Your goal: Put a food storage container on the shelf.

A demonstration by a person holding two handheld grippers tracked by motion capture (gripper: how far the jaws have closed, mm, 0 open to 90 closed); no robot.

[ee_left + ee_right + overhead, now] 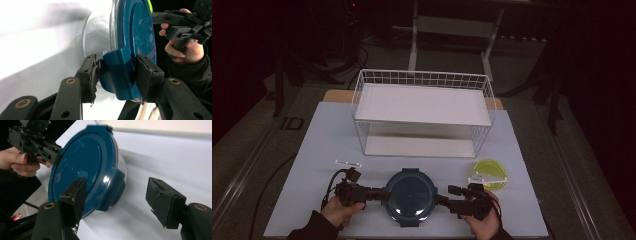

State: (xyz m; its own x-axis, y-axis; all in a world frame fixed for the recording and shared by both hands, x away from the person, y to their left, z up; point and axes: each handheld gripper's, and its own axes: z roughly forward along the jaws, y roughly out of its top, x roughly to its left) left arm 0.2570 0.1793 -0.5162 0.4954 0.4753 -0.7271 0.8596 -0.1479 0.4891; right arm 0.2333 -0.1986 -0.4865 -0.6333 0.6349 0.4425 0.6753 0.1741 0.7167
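A: Where is the container?

B: The round container with the dark blue lid (411,196) sits on the white desk (322,140), low in the middle of the high view, in front of the wire basket (423,111) that fills the upper centre.

A: And the left hand-held gripper (379,194)?

B: It comes in from the lower left of the high view, held in the person's left hand (341,210), and meets the left edge of the lid. In the left gripper view its two black jaws are clenched on a blue clip tab (117,72) at the lid's rim, one pad on each side of it, touching. The clear bowl (96,37) below the lid shows in the upper middle of that frame.

A: The right hand-held gripper (443,200)?

B: It reaches in from the lower right, in the right hand (484,222), with its tip at the lid's right edge. In the right gripper view the jaws stand apart: the left pad lies against the lid near another tab (113,191), the right pad hangs well clear over the desk. So it is released, nothing gripped.

A: Anything else on the desk?

B: A yellow-green dish (490,173) sits right of the container, near the right hand, with a small white strip (487,178) across it. Another white strip (348,163) lies left of centre, above the left hand.
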